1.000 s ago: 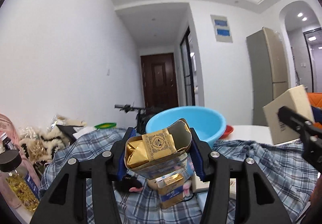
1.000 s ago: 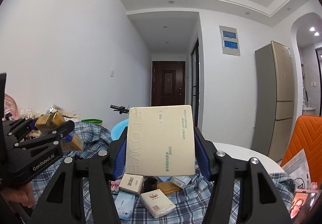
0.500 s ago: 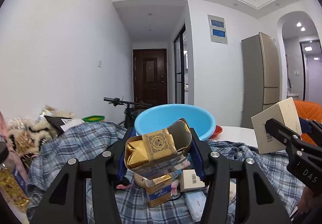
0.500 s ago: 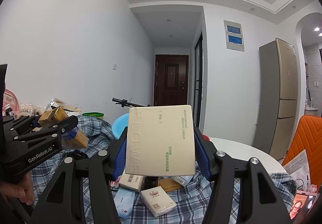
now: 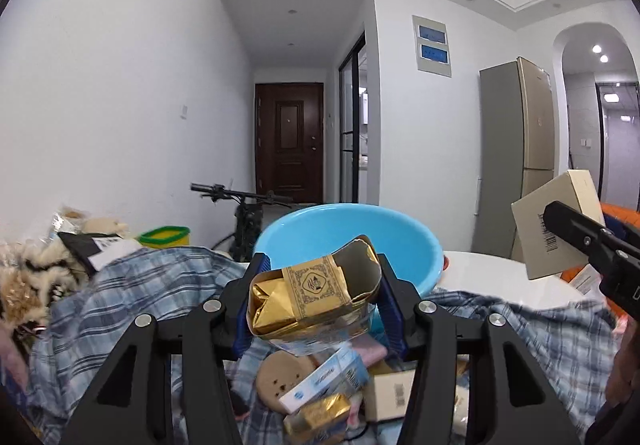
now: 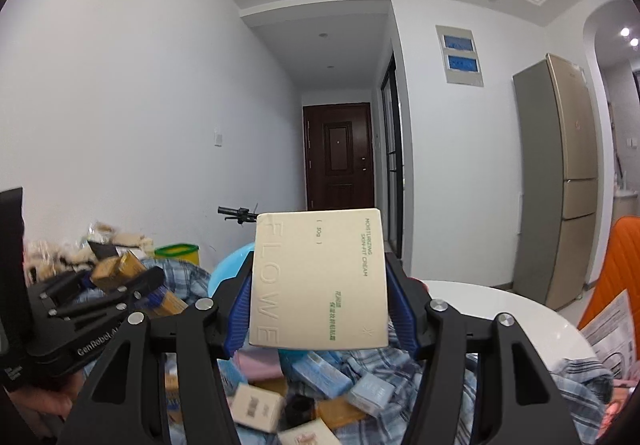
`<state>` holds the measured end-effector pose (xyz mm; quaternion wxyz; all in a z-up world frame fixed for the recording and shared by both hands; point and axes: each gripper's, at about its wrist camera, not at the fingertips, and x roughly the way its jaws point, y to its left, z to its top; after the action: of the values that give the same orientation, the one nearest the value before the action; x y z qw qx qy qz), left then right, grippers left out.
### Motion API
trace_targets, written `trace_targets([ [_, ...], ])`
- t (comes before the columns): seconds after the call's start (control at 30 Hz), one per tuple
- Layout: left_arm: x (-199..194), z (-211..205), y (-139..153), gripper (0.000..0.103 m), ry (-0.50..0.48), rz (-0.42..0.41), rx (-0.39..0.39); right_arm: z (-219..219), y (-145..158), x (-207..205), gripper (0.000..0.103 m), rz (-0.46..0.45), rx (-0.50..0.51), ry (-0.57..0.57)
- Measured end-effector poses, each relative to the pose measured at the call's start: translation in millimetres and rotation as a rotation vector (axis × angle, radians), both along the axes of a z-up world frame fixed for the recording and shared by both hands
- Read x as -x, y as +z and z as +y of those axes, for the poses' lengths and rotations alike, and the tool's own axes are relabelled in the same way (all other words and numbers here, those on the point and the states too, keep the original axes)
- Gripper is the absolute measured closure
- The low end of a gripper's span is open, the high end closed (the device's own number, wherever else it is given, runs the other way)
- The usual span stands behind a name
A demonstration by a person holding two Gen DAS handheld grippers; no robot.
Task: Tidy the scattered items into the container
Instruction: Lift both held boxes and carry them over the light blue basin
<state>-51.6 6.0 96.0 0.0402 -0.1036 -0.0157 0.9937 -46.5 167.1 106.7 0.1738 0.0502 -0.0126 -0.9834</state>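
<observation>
While I watch both wrist views, my left gripper (image 5: 316,299) is clamped partway on a torn gold packet (image 5: 308,295), its blue pads pressing both sides, and my right gripper (image 6: 320,309) grips a cream box (image 6: 320,279) the same way — held upright, lettered face toward the lens. One light-blue basin (image 5: 372,229) sits just beyond the left jaws on the checked cloth (image 5: 132,293); in the right view the box hides all but a sliver of it. One fridge (image 5: 516,161), one dark door (image 5: 289,137), one bicycle handlebar (image 5: 236,193). Below the jaws lies a heap of small boxes and packets (image 6: 320,389) — blurred and overlapped by the gripper frames, so I cannot count them. Each view catches the other gripper only at its edge.
</observation>
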Motion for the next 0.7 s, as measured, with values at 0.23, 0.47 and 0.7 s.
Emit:
trace_targets([
  [0.23, 43, -1, 21, 0.049, 0.033, 0.049, 0.038, -20, 18, 36, 0.046, 0.065, -0.069, -0.021],
  [0.47, 79, 8, 50, 0.049, 0.011, 0.163, 0.080, -35, 38, 70, 0.045, 0.154, -0.087, -0.035],
  [0.7, 129, 8, 66, 0.049, 0.054, 0.195, 0.104, -42, 47, 128, 0.045, 0.137, -0.070, -0.036],
])
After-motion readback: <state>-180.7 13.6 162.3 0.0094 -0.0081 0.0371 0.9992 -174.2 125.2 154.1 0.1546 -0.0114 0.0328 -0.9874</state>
